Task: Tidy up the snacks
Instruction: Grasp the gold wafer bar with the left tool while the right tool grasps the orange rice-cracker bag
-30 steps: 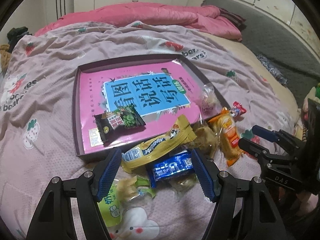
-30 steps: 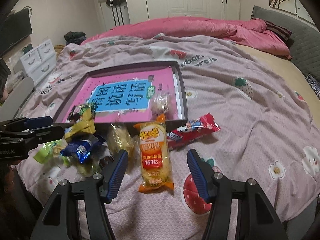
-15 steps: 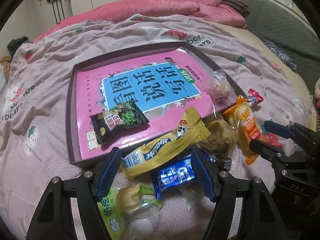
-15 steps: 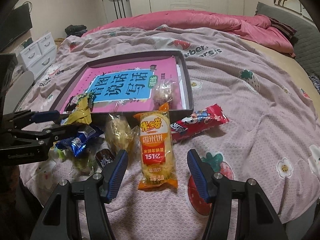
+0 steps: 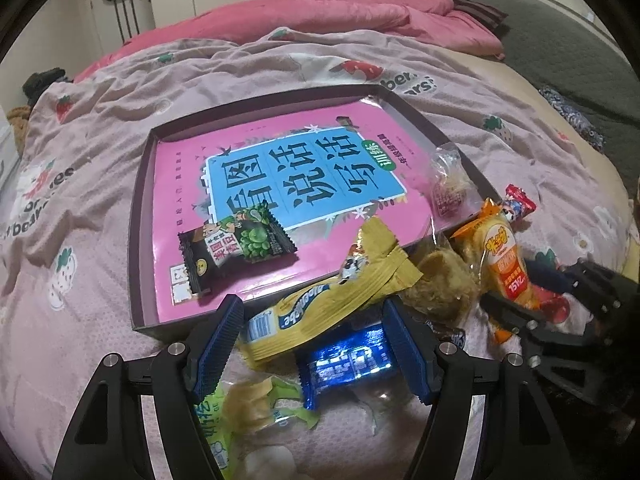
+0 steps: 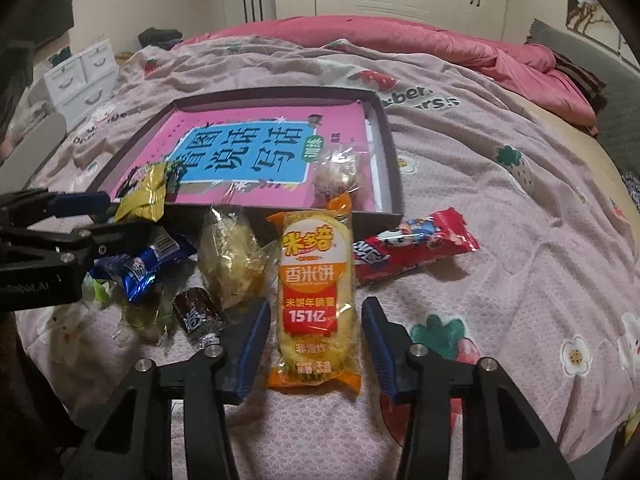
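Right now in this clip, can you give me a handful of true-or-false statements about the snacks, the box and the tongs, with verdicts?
1. The orange rice-cracker packet lies between the right tongs. True; the jaws have just been closing, with small gaps on both sides, so it is not gripped yet.
2. The black-and-green snack packet lies outside the shallow dark box. False: it lies inside, on the pink book.
3. The long red wrapper lies on the bedspread outside the box. True.
4. The left tongs are shut tight. False: they stand open around the shiny blue wrapper and one end of the yellow wrapper.
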`<act>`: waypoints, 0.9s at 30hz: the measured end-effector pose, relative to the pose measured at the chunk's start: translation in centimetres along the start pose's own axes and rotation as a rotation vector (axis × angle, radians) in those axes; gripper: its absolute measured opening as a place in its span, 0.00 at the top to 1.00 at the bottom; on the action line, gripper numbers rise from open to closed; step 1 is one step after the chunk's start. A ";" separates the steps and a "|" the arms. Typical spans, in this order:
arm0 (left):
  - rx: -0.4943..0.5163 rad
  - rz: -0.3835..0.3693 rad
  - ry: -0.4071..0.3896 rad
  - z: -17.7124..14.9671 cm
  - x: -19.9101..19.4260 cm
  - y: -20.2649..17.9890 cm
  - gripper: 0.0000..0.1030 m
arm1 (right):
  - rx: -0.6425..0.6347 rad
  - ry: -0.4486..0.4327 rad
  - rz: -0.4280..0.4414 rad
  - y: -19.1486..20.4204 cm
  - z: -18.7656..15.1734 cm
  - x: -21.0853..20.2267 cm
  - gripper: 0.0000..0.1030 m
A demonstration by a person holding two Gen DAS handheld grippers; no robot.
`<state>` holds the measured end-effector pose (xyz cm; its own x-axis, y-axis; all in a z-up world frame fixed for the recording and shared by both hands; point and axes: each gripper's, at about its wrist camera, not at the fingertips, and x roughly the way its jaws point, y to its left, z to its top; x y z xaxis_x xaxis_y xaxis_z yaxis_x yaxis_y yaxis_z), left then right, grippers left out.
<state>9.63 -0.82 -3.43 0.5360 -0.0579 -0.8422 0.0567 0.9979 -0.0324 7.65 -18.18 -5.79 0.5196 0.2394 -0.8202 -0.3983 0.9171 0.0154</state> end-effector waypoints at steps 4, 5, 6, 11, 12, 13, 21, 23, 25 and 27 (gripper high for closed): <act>-0.011 0.006 -0.008 0.2 0.1 -0.4 0.31 | -0.019 0.002 0.004 0.4 0.0 0.3 0.59; -0.013 0.012 -0.013 0.2 0.1 -0.5 0.35 | -0.019 0.002 0.008 0.3 0.0 0.3 0.60; -0.011 0.023 -0.021 0.3 0.0 -0.6 0.47 | -0.017 0.000 0.009 0.2 0.0 0.2 0.61; -0.037 0.013 -0.030 0.6 -0.1 0.2 0.71 | 0.002 -0.007 0.036 -0.2 0.1 0.1 0.63; -0.050 0.000 -0.032 0.5 -0.2 0.5 0.73 | 0.010 -0.009 0.045 -0.3 0.1 0.0 0.63; -0.066 -0.018 -0.033 0.5 -0.2 0.8 0.75 | 0.016 -0.012 0.052 -0.5 0.1 -0.1 0.64; -0.145 -0.133 -0.048 0.1 -1.0 3.3 0.81 | 0.079 -0.049 0.106 -1.7 0.2 -1.2 0.68; -0.161 -0.161 -0.058 0.0 -1.4 3.8 0.82 | 0.088 -0.058 0.111 -1.8 0.2 -1.5 0.68; -0.169 -0.166 -0.067 0.0 -1.8 4.1 0.82 | 0.092 -0.073 0.116 -1.8 0.3 -2.0 0.68; -0.174 -0.177 -0.077 0.0 -2.3 4.3 0.83 | 0.091 -0.089 0.113 -1.8 0.4 -2.5 0.68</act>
<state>8.69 3.59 -1.65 0.5934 -0.2271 -0.7722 0.0127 0.9619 -0.2732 7.40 -20.25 -3.56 0.5420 0.3661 -0.7564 -0.3902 0.9068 0.1593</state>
